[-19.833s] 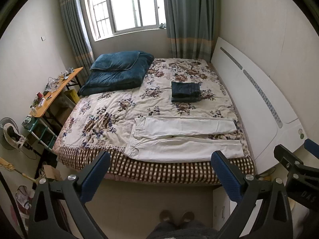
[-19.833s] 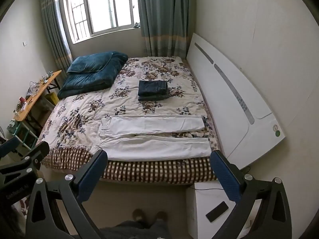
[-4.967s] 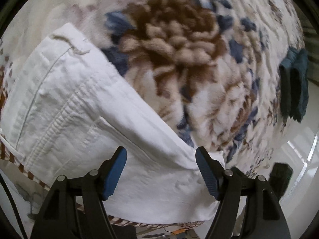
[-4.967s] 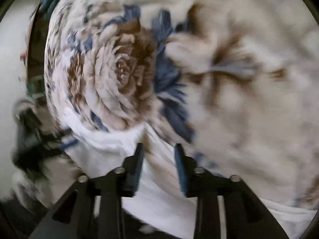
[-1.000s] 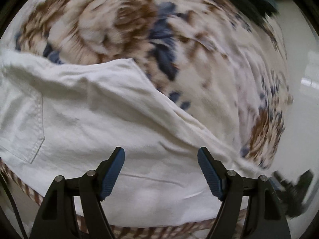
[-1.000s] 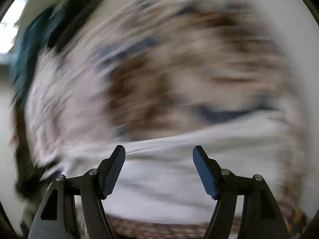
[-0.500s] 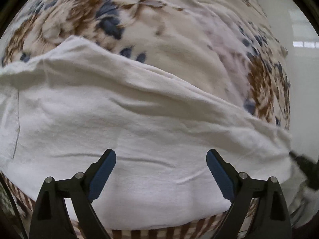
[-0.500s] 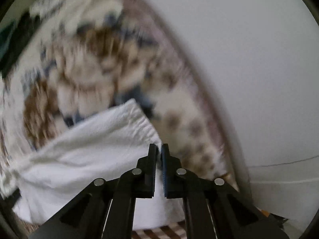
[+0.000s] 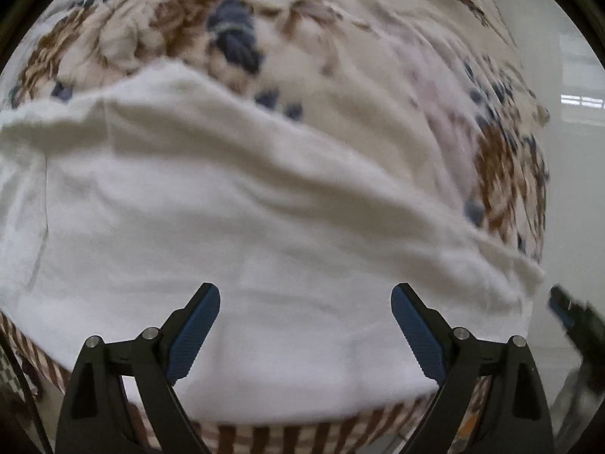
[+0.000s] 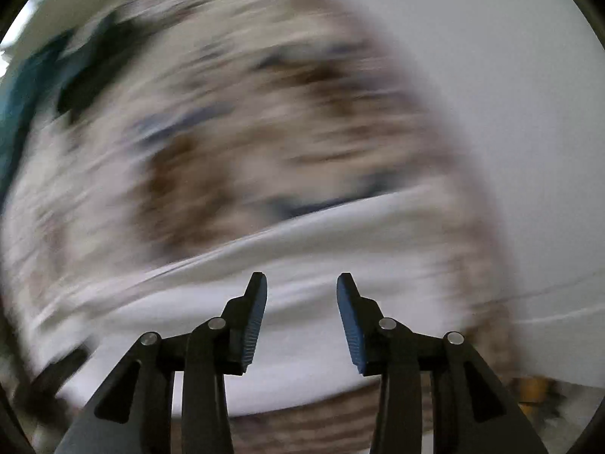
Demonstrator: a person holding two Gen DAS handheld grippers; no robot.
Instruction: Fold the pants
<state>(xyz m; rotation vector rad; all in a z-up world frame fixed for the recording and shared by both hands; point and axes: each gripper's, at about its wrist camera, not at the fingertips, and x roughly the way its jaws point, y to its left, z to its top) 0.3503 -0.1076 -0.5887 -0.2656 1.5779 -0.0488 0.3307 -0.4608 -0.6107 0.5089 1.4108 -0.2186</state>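
White pants (image 9: pixel 242 227) lie folded lengthwise, one leg over the other, on the floral bedspread (image 9: pixel 340 49) near the bed's front edge. My left gripper (image 9: pixel 304 302) is open and empty just above the middle of the pants. The pants also show in the blurred right wrist view (image 10: pixel 310 249). My right gripper (image 10: pixel 301 291) is partly open and empty over the cloth near its cuff end. The other gripper (image 9: pixel 574 321) shows at the right edge of the left wrist view.
The checked bed skirt (image 9: pixel 264 435) hangs at the front edge. A dark folded garment (image 10: pixel 87 75) lies farther up the bed. The white headboard (image 10: pixel 491 94) stands at the right.
My right gripper was shut on the pants' cuff half a second ago; it has let go and opened, and the view swings fast. My left gripper stays open and has shifted a little along the pants.
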